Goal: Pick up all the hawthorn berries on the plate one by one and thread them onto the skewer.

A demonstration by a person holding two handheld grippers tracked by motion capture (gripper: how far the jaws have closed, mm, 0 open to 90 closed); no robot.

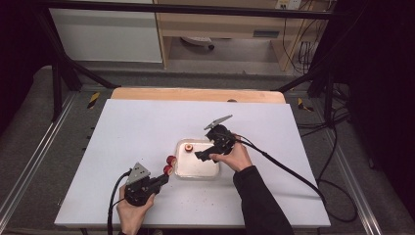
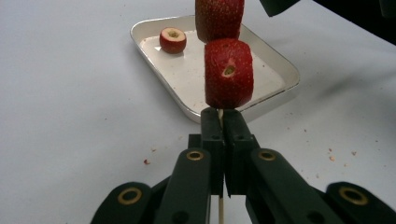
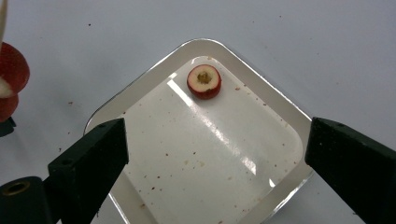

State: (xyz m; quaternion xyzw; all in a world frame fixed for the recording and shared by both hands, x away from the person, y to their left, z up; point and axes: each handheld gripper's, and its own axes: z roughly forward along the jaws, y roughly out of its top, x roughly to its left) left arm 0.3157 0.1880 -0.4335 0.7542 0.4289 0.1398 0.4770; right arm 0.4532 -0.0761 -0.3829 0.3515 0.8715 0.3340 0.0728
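- Left tongs (image 1: 164, 177), lower left of centre in the high view: jaws clamped tight on a thin wooden skewer (image 2: 220, 210), seen running up between them in the left gripper view.
- Two strawberry pieces (image 2: 229, 74) are threaded on the skewer, stacked just above the jaw tips, centre-top of the left gripper view. In the high view they sit just off the tray's left edge.
- Right tongs (image 1: 201, 155), centre of the high view, are held over the tray (image 3: 285, 107). Jaws are spread wide with nothing gripped; in the right gripper view they frame the tray from lower left and lower right.
- One loose strawberry slice (image 3: 204, 81) lies flat in the tray, cut face up, upper centre of the right gripper view.
- Tray rests on the white bench (image 1: 147, 127); small crumbs are scattered on both.
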